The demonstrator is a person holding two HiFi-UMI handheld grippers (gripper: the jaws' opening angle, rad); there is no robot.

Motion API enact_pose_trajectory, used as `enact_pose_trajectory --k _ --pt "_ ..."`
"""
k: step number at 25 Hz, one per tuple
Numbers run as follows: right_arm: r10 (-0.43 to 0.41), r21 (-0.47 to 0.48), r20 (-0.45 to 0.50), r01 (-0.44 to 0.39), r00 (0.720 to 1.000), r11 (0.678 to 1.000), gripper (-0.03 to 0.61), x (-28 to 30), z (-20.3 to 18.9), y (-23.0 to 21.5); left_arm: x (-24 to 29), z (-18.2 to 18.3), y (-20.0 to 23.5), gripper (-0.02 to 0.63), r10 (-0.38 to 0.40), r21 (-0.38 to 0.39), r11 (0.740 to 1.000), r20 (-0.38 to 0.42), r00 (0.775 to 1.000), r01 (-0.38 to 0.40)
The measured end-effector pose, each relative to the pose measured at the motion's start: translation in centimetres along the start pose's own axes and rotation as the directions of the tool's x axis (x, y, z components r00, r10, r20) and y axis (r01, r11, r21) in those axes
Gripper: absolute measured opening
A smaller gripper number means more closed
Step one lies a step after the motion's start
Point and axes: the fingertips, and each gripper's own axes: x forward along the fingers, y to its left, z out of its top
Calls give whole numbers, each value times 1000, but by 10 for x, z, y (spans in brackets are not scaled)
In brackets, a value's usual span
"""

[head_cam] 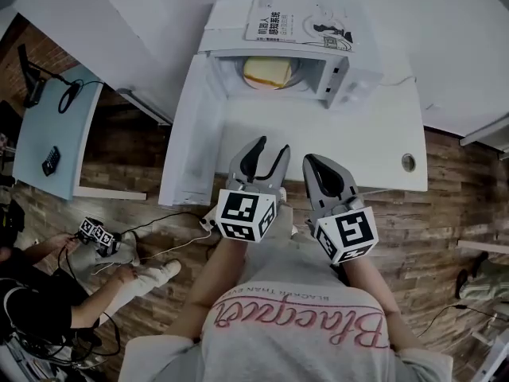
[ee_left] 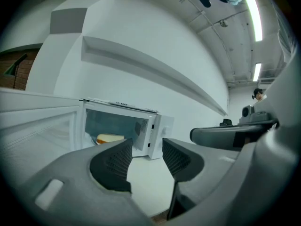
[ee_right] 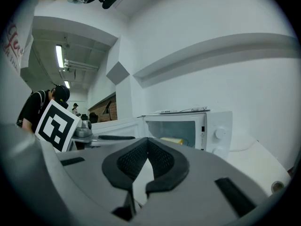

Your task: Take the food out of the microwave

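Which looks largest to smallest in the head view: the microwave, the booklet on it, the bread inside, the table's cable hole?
1. microwave
2. booklet
3. bread
4. cable hole
The booklet lies slightly nearer the camera than the bread, but the difference in size is plain.

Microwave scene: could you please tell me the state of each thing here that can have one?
Microwave door: open, swung left.
Food: inside the microwave, not yet taken out.
Left gripper: open, holding nothing.
Right gripper: shut, empty.
Booklet: closed, flat on the microwave's top.
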Motion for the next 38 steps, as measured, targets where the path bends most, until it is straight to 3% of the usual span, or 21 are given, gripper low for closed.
enact_pose_trajectory --k 4,8,13,20,24,26,31,38 --pt "-15 -2 -16 15 1000 1000 11 16 0 -22 27 -4 23 196 24 -85 996 7 1000 -23" --pt "-3 2 -28 3 1000 1000 11 40 4 -38 59 -14 52 196 41 -264 964 -2 999 -41" --pt "37 -10 -60 -37 998 999 11 77 2 -47 96 -40 101 196 83 -510 855 -48 995 -96" --pt "67 -7 -112 -68 991 998 11 119 -5 -59 138 -72 149 196 120 -707 689 -106 987 -160" --pt "72 -4 -132 -73 989 997 9 137 -7 -64 158 -93 167 196 107 -824 538 -143 984 -179" --pt "71 -2 -140 -72 988 997 11 144 -10 -67 165 -102 176 196 110 -858 477 -159 981 -193" --pt "65 1 -162 -66 985 998 11 158 -16 -74 179 -110 192 195 145 -883 411 -184 972 -229" --pt "77 -3 -187 -79 979 997 11 171 -23 -79 187 -114 201 196 188 -890 343 -248 950 -300"
